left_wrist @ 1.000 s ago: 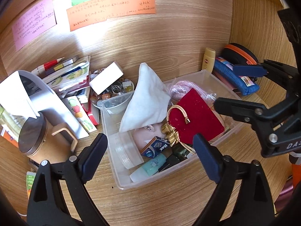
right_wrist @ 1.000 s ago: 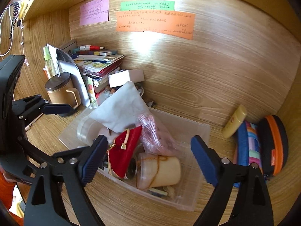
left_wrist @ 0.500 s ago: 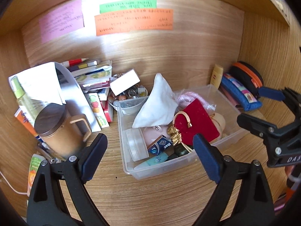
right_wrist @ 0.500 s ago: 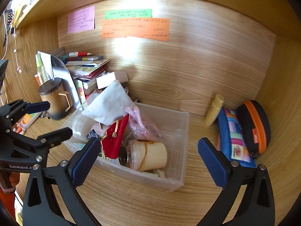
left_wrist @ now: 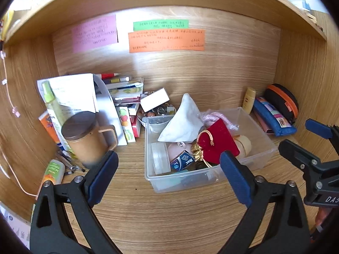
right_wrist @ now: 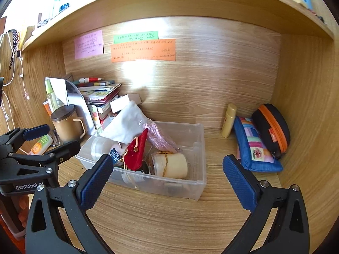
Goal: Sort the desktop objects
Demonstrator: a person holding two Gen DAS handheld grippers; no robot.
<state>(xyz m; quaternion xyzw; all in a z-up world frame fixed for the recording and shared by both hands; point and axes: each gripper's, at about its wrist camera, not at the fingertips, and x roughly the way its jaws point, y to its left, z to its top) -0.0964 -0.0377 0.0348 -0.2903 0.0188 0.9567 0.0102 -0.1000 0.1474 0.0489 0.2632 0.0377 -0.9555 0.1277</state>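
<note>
Blue-padded left tongs and right tongs gape empty, angled down toward the bin.

Handwriting on the orange note is too small to read — the clear bin's lowest contents blur.

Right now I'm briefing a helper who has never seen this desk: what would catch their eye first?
Most likely the clear plastic bin mid-desk, crammed with small things, a red velvet pouch and a white cloth bag sticking out on top. Next, the pink, green and orange notes on the back wall. Then the brown lidded mug at left and the blue patchwork pencil case at right.
</note>
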